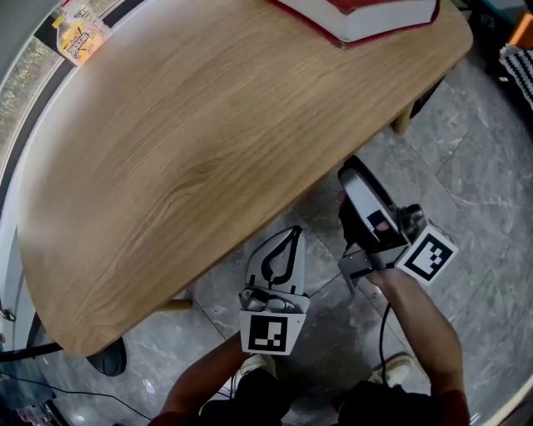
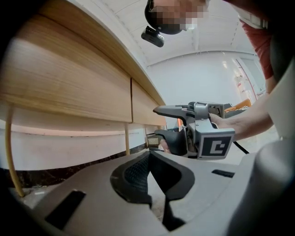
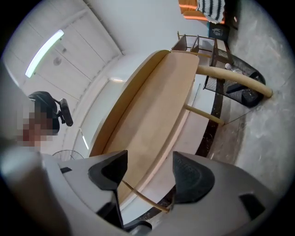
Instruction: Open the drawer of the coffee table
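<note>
Closest to the head camera are the person's two forearms, each holding a gripper low beside the near edge of the desk (image 1: 208,150). Left gripper (image 1: 293,235): fingers clenched tip to tip on nothing, held clear of the desk above the floor (image 1: 475,183). Right gripper (image 1: 354,176): fingers spread apart and empty, its tip at the desk's edge. In the right gripper view the wood front shows through the gap between the fingers, and contact cannot be confirmed. The desk is the largest item in view, with a rounded light-wood top on thin pale legs. The floor is grey stone tile. Drawer (image 3: 154,138): set in the wood front beneath the top's near edge. It is shut, its face flush with the adjoining panel at a vertical seam, as seen in the left gripper view. Book (image 1: 366,17): red and white, lying on the far end of the top, partly out of frame. Yellow packet (image 1: 79,29): beyond the desk's far left edge, not on the top.
</note>
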Demonstrator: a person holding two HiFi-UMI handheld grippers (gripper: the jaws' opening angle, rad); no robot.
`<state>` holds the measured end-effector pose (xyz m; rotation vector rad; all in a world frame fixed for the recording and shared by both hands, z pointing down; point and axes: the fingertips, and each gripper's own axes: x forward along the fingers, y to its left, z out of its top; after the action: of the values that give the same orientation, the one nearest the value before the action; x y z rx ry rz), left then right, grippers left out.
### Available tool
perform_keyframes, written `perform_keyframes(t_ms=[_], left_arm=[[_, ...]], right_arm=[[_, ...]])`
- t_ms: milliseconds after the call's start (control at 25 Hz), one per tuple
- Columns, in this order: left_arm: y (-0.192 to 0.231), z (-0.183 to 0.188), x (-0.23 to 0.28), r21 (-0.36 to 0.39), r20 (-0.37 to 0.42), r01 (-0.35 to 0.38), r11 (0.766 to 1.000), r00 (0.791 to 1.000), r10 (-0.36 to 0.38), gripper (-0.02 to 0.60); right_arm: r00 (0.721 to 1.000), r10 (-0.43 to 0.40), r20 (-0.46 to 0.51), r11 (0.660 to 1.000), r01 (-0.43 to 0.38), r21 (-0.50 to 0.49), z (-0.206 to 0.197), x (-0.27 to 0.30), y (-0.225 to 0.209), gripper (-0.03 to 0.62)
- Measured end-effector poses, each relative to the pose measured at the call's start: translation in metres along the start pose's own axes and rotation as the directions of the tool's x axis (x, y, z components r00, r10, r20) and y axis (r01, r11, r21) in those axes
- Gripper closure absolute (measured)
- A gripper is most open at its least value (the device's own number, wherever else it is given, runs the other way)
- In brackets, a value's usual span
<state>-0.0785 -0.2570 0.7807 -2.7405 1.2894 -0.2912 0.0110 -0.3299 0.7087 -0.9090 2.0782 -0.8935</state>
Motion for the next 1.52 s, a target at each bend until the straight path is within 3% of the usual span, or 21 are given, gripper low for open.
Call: perform_keyframes(t_ms=[280, 520, 880, 1120, 1520], left_arm=[[0.005, -0.001, 0.001, 0.006, -0.003, 0.004, 1.0, 1.0, -0.004, 0.575], [0.006, -0.002, -0.001, 0.034, -0.017, 0.013, 0.999, 1.0, -0.013, 0.575], [0.009, 0.005, -0.001, -0.078, 0.046, -0.031, 0.997, 0.998, 0.034, 0.575], [0.01, 0.004, -0.001, -0.059, 0.036, -0.019, 0.998, 0.999, 0.021, 0.575], [-0.031, 0.005, -0.012, 0.021, -0.022, 0.091, 0.996, 0.996, -0.091, 0.575]], right_arm=[[0.995, 0.077, 0.059, 0.993, -0.082, 0.089, 0.011, 0.02, 0.006, 0.312], [0.974, 0.12, 0.194, 0.952, -0.168, 0.256, 0.037, 0.028, -0.009, 0.311], [0.977, 0.123, 0.176, 0.946, -0.169, 0.278, 0.036, 0.028, -0.011, 0.318], [0.978, 0.136, 0.157, 0.946, -0.176, 0.274, 0.034, 0.026, -0.009, 0.326], [0.978, 0.153, 0.142, 0.945, -0.187, 0.268, 0.038, -0.009, -0.001, 0.336]])
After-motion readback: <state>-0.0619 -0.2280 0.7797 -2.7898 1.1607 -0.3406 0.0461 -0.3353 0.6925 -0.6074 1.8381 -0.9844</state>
